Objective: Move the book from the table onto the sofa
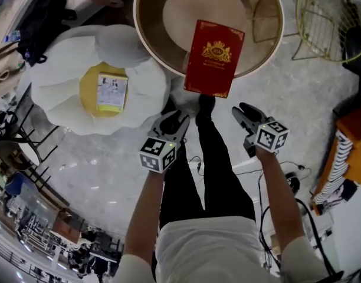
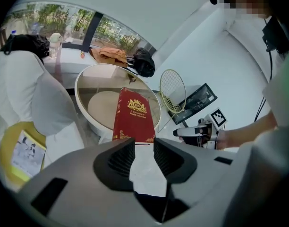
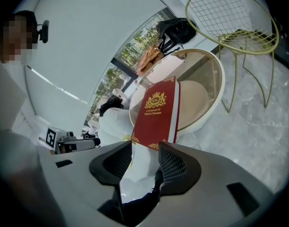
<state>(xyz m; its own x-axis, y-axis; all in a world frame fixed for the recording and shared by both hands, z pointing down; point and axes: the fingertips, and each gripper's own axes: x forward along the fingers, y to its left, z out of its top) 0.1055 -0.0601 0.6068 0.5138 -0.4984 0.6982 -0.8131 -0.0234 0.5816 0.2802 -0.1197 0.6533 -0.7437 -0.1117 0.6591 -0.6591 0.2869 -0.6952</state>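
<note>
Left claw (image 2: 144,146) and right claw (image 3: 145,151), each with jaws parted and nothing between them, both aimed up at the book (image 1: 213,58) and well short of it. The head view shows the two side by side in front of the person, left claw (image 1: 179,119) just beside the legs and right claw (image 1: 242,112) opposite. The book lies flat on the round glass worktop (image 1: 144,45), with its near end jutting out over the rim. That overhang looks like the best place to grip: one claw at each near corner, one jaw above the cover and one below. The jaws probably need to spread wider than the book is thick. The white page edge shows along the book's right side (image 3: 156,112), so the right claw should clamp cover and pages together to stop the book falling open. The white petal-shaped sofa (image 1: 62,93) stands to the left, near the worktop, and a booklet (image 1: 111,92) lies on its yellow centre, so the carry is best kept level and low. The red cover (image 2: 133,115) bears a gold crest above a title that appears to read "A Treasury of World's Classics". The booklet's print is too small to read.
</note>
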